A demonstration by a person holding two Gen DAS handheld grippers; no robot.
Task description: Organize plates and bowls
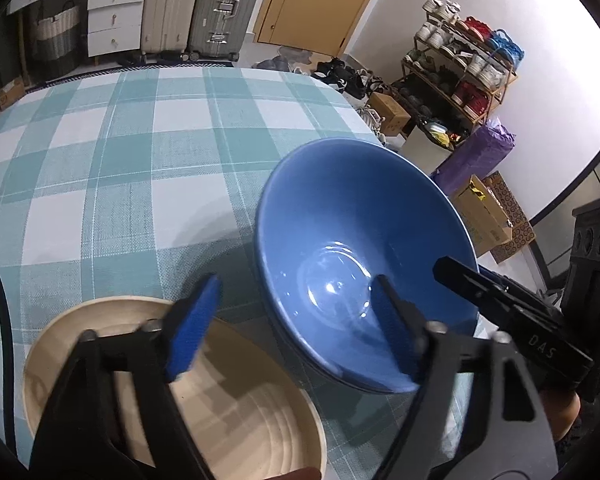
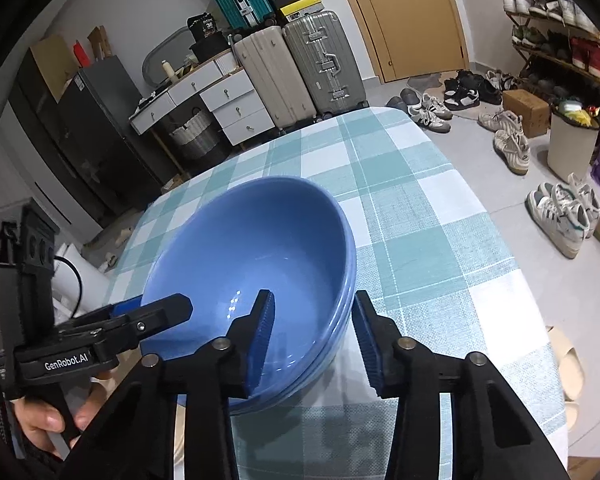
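Note:
A stack of blue bowls rests on the checked tablecloth. A beige bowl sits near the table's front edge, left of the blue stack. My left gripper is open; one finger hangs over the beige bowl, the other reaches inside the blue bowl's near rim. My right gripper is open and straddles the blue stack's rim, one finger inside, one outside. The right gripper also shows in the left wrist view, and the left gripper shows in the right wrist view.
The table ends close beyond the blue bowls. On the floor around it are shoes, a shoe rack, cardboard boxes, suitcases and drawers.

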